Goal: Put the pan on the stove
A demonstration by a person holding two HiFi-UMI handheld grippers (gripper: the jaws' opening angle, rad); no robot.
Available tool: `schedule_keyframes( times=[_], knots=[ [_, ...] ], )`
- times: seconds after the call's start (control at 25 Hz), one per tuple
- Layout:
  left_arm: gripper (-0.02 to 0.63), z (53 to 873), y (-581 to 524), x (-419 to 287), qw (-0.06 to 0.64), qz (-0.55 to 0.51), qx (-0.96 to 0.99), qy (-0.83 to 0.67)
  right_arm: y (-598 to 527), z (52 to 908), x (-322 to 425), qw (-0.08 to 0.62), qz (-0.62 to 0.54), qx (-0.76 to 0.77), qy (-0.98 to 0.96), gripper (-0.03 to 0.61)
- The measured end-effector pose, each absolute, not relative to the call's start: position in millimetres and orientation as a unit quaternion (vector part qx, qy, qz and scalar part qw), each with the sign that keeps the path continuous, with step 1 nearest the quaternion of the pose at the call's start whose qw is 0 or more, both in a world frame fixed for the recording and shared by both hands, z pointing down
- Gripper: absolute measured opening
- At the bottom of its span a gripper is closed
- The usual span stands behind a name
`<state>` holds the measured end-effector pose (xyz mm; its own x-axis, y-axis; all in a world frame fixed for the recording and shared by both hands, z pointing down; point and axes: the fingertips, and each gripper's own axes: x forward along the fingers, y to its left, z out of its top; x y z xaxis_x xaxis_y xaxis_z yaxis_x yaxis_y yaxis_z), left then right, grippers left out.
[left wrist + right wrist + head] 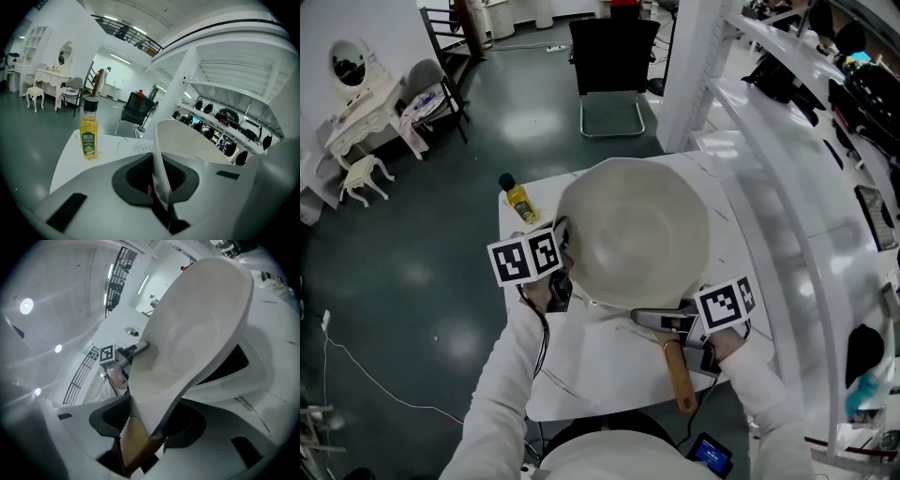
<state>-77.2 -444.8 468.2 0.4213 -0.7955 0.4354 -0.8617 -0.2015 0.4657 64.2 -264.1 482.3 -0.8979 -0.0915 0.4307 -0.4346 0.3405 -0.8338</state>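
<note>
- White tabletop point(600, 366) on a grey floor, with a black chair point(609, 66) beyond it at 12 o'clock. A cream pan point(633, 230) fills the table's far half.
- Left gripper point(561, 286) is closed tight on the pan's thin rim at about 8 o'clock. The pan wall runs edge-on between its jaws in the left gripper view.
- Right gripper point(670, 323) is clamped on the wooden handle point(680, 375) at about 5 o'clock, near where the wood meets the pan.
- This looks like the two-handed carry, with the pan not yet set down. The next move calls for keeping it level, clearing the oil bottle point(520, 202) at 10 o'clock, then lowering squarely.
- No stove can be picked out. A white body with a dark recess point(234, 362) shows under the pan in the right gripper view, but I cannot tell what it is.
- Whether the pan rests on anything or hangs free cannot be told.
</note>
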Motion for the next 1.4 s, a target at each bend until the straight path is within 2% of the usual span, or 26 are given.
schedule_keyframes(
  times=[1.0,1.4],
  knots=[
    [0.023,486.2,-458.8,-95.2,0.352,0.047,0.757,-0.548,-283.7,491.2,53.4,0.171,0.556,0.144,-0.801,0.245],
    [0.023,487.6,-459.4,-95.4,0.356,0.045,0.757,-0.545,-284.3,489.1,52.8,0.154,0.571,0.135,-0.795,0.244]
  ],
)
